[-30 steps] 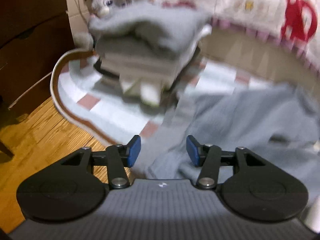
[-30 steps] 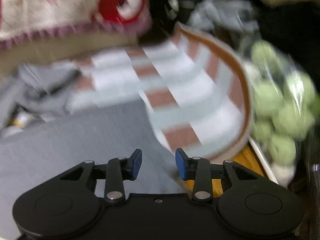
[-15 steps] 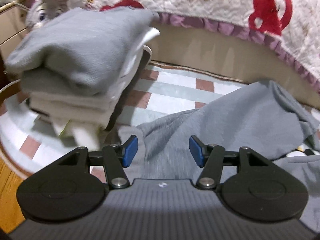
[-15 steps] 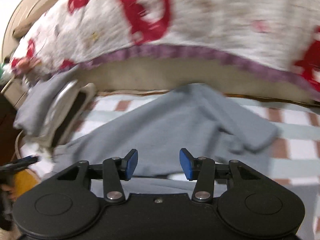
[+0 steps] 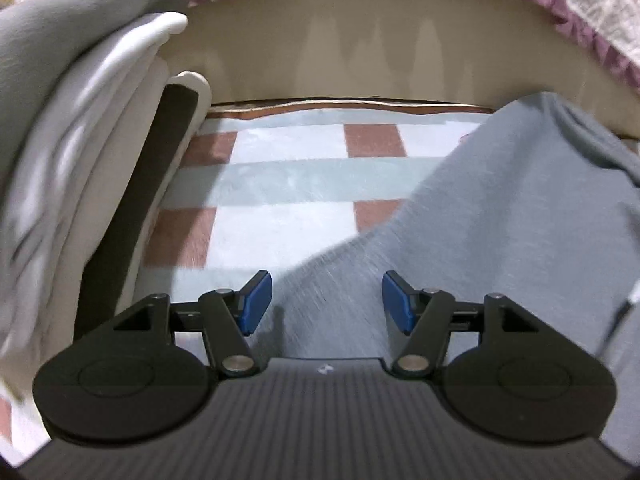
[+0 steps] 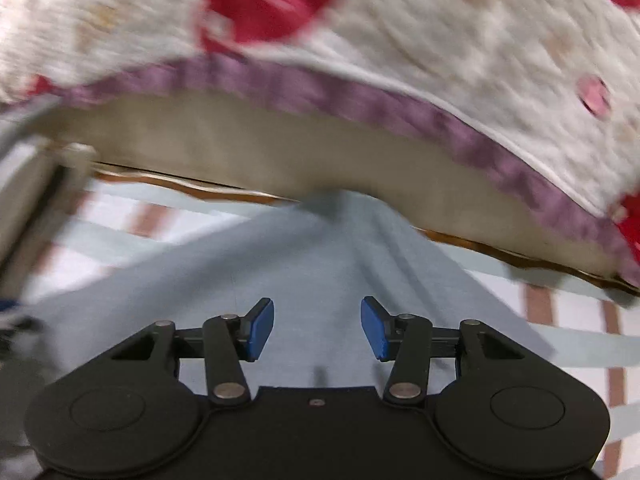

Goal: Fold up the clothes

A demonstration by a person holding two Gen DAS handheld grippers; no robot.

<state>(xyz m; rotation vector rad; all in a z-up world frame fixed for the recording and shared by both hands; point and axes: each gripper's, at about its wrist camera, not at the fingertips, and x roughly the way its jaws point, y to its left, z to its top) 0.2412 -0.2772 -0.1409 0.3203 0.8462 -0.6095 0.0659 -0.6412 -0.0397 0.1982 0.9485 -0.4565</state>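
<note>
A light grey garment (image 5: 500,220) lies spread on a checked mat (image 5: 288,184). My left gripper (image 5: 326,304) hovers over the garment's left edge. Its jaws are opening, and the cloth lies below them with the blue pads not pressing on it. In the right wrist view the same grey garment (image 6: 320,248) runs away toward the bed, a long fold down its middle. My right gripper (image 6: 318,328) stands open just above it and grips nothing.
A stack of folded clothes (image 5: 60,140), grey on top of white, rises at the left, close to the left gripper. The beige bed base (image 5: 360,52) closes off the back. A white quilt (image 6: 400,40) with red prints and a purple frill hangs over it.
Both views swung from the mat's outer edges and wooden floor toward the bed. The stack now looms close at the left. Both grippers' jaws stand wider than before.
</note>
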